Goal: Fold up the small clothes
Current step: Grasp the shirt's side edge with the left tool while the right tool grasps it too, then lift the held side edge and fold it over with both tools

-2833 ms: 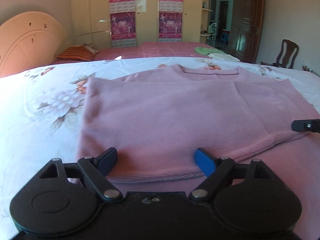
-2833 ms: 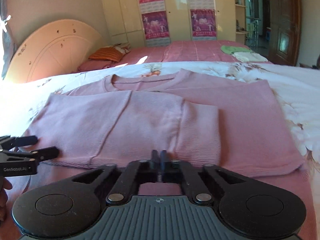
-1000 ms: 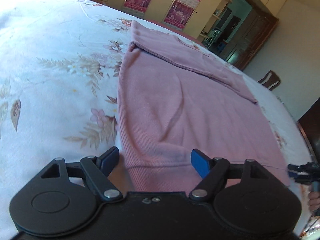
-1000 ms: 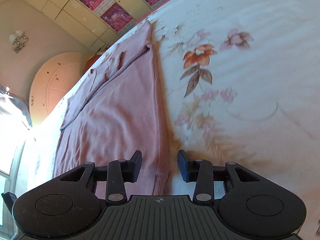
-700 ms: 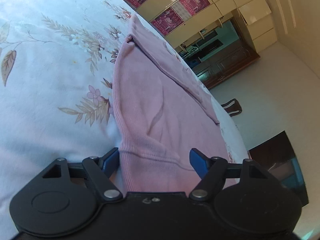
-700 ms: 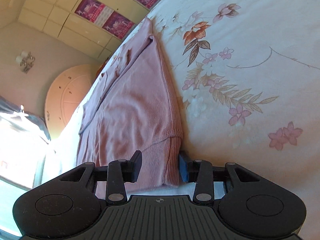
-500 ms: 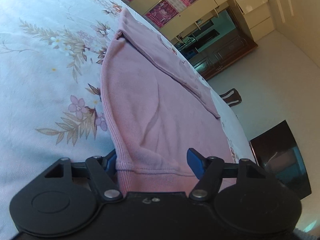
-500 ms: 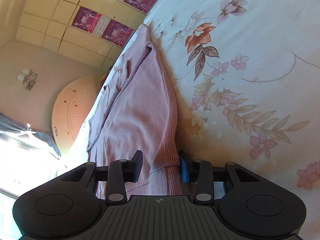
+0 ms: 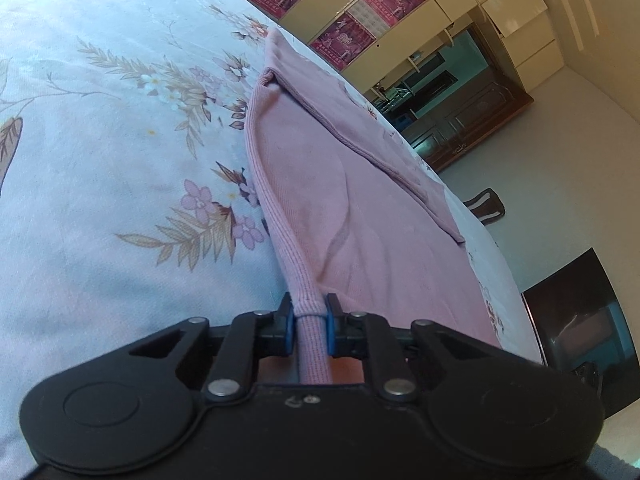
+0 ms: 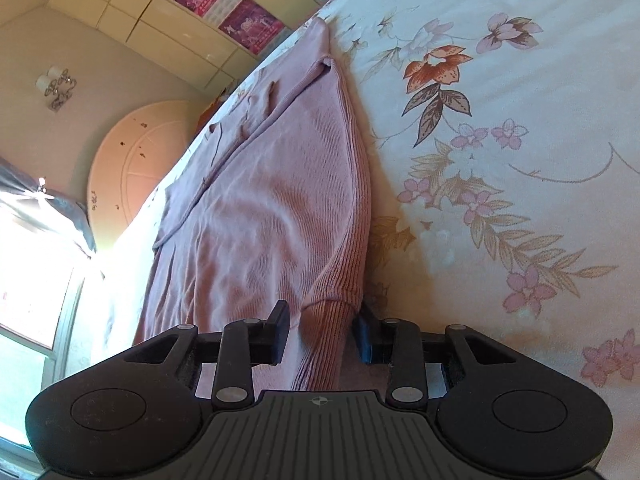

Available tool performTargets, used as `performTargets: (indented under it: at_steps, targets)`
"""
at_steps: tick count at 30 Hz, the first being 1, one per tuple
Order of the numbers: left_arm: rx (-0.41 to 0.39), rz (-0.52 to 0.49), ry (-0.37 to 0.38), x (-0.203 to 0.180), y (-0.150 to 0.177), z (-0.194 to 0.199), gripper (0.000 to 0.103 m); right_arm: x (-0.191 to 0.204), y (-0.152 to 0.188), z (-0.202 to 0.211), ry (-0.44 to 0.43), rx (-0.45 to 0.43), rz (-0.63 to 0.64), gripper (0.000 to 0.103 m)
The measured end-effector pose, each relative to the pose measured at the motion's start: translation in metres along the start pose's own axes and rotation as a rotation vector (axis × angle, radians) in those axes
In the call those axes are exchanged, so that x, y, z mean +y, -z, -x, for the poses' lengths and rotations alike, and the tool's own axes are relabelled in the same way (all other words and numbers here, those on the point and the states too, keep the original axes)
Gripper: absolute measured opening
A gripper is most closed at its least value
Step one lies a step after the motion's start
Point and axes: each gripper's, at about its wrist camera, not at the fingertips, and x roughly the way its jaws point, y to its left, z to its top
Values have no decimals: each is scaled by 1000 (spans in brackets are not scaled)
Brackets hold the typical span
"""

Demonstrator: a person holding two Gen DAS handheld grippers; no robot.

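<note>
A: Since half a second ago the left tongs [image 9: 307, 323] have pinched the ribbed hem of the pink knit sweater [image 9: 360, 216].

B: And the right tongs [image 10: 322, 334]?

A: Half spread, straddling the other hem corner, touching it. The sweater lies across the floral bedsheet [image 9: 100, 152], likely to fold hem towards collar.

Cream wardrobe [image 9: 404, 4] behind floral bedspread [image 9: 100, 152], sunlit window [image 10: 24, 288]
</note>
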Motion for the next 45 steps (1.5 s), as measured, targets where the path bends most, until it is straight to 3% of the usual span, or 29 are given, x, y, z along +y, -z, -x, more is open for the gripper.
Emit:
performTargets:
  at_steps: [4,6,7,8,9,11,13,15,16,19,23,29,32,34,40,45]
  targets:
    - [33,-25,28,-10,0,0,42,-6,-5,-4,-6,28,-40,14]
    - [46,-88,-15,-19,0,-3,34,-4,-4,-4,10,35,-17,9]
    - [56,-88,-20,-19,-1,-4,3,-3,-2,-3,12,29,-14,7]
    - [51,-46,17,-14,-2,-2,5,-3,0,-1,13,20,-11,6]
    - [-2,-21,64,-10,-2,8,5,-2,0,3,-11,-1,-23,6]
    - [-64,14,89,-6,-2,22,5,-1,2,21,-100,-80,-49,6]
    - [-45,42,69,4,1,19,5,-8,3,25,-106,-105,-80,6]
    - [11,36,12,7,9,7,5,-17,7,10,-43,-47,-100,6]
    - [-4,46,18,8,11,8,5,-19,9,5,-22,-33,-106,6]
    - [-49,60,37,4,12,17,5,-18,10,14,-77,-91,-148,6]
    - [-94,71,44,-9,-5,23,5,7,-6,22,-104,-123,-83,6]
    - [-174,37,87,-45,-86,16,5,63,-80,18,-116,-172,37,6]
    - [-230,-18,86,-76,-139,-2,5,95,-128,13,-149,-240,53,6]
    - [-250,-29,83,-87,-171,-21,5,112,-161,3,-125,-274,48,6]
    - [-213,-19,21,-85,-251,-99,5,107,-258,-65,-80,-240,-53,6]
    - [-145,-26,-47,-56,-290,-166,5,79,-310,-131,-73,-194,-91,6]
